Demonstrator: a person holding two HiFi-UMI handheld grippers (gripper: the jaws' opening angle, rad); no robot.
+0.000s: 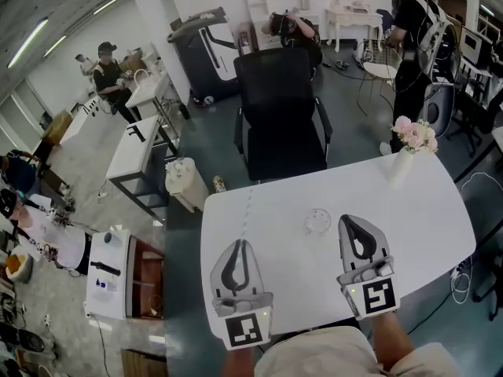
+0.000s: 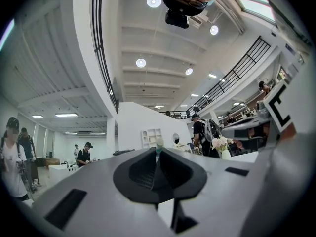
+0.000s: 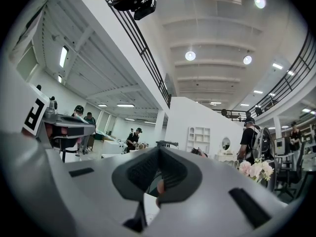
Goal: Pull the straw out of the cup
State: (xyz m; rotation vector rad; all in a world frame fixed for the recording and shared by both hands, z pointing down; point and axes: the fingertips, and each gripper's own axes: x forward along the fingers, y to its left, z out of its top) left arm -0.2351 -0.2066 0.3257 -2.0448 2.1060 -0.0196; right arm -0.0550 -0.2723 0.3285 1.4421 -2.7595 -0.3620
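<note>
A clear cup [image 1: 317, 222] stands upright on the white table [image 1: 424, 210], between the two grippers and a little beyond them. My left gripper [image 1: 240, 244] is shut on a thin pale straw [image 1: 247, 210], which runs from the jaw tips away over the table, well apart from the cup. In the left gripper view the straw [image 2: 159, 143] pokes up where the pads of my left gripper [image 2: 159, 151] meet. My right gripper [image 1: 351, 220] lies just right of the cup with its jaws together and nothing seen in them; in its own view my right gripper [image 3: 158, 151] hides the cup.
A black office chair [image 1: 283, 116] stands at the table's far edge. A vase of pink flowers [image 1: 415, 136] sits at the far right corner. The table's left edge runs close to my left gripper. Several people and desks fill the room beyond.
</note>
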